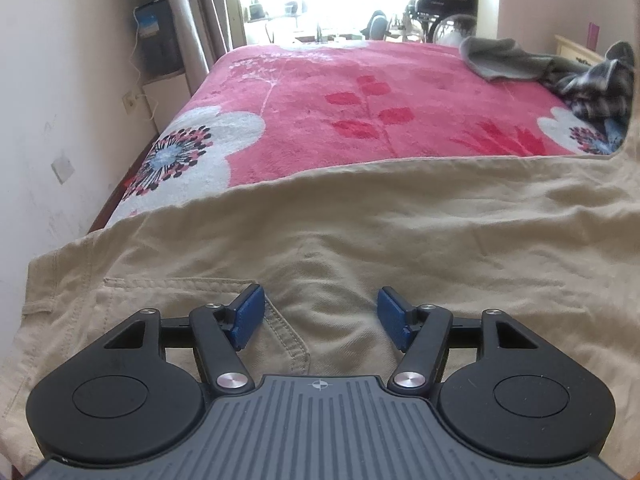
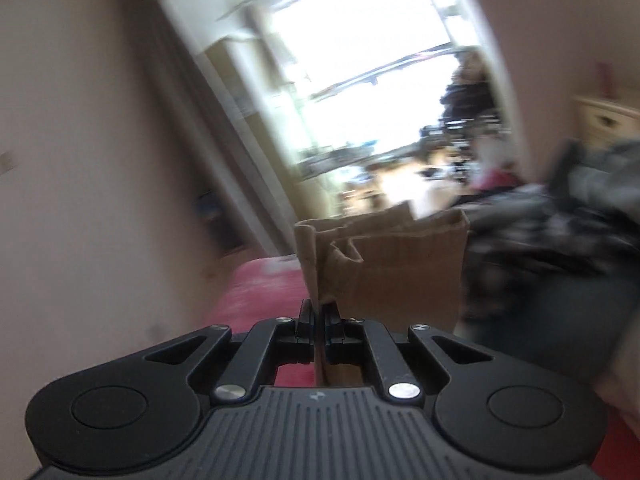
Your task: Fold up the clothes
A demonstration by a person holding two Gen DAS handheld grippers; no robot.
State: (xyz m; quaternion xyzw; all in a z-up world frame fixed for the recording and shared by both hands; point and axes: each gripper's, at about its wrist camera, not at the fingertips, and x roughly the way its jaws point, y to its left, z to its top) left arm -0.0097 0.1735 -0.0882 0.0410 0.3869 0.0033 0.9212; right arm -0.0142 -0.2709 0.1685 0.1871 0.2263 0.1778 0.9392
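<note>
Left gripper (image 1: 320, 312) wide apart, empty, over khaki garment (image 1: 360, 232); bare pink blanket (image 1: 340, 92) at 12 o'clock. Right gripper (image 2: 319, 320) clamps the garment's hem (image 2: 384, 264).

The left gripper (image 1: 320, 312) has a grey ribbed housing with a small crosshair mark at its front edge. Two round black lobes, each bearing a raised disc, flank the housing. Black linkage arms run forward from silver screws to blue ribbed pads (image 1: 248, 312). The right gripper (image 2: 319, 320) is built alike: the same grey ribbed housing, black lobes, silver screws, though its pads look dark.
</note>
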